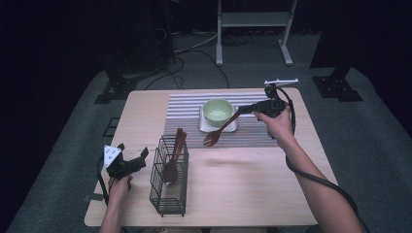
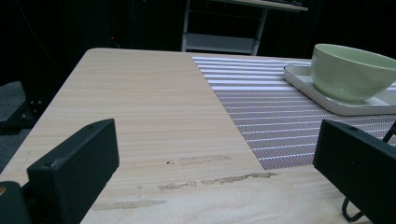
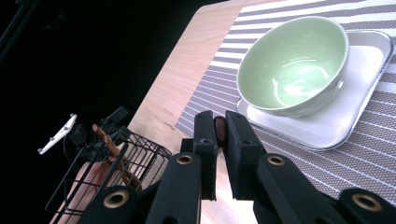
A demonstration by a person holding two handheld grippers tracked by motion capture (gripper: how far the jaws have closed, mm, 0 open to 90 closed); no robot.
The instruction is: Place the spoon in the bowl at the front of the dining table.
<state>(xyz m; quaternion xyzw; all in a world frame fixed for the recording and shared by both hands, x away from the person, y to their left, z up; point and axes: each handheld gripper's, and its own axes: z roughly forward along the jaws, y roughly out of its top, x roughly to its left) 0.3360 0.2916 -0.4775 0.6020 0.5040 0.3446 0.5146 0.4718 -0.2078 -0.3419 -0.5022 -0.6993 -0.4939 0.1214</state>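
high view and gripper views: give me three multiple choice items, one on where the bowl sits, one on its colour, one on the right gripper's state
1. Where does the bowl sit?
A. in the wire basket
B. on the white tray
C. on bare wood

2. What colour is the bowl?
A. pale green
B. red
C. black

3. What is the right gripper doing?
A. open, empty
B. shut on a wooden spoon
C. shut on the bowl

Answers:
1 B, the white tray lies under it on the striped mat.
2 A, green inside and out.
3 B, the jaws pinch the handle of the wooden spoon.
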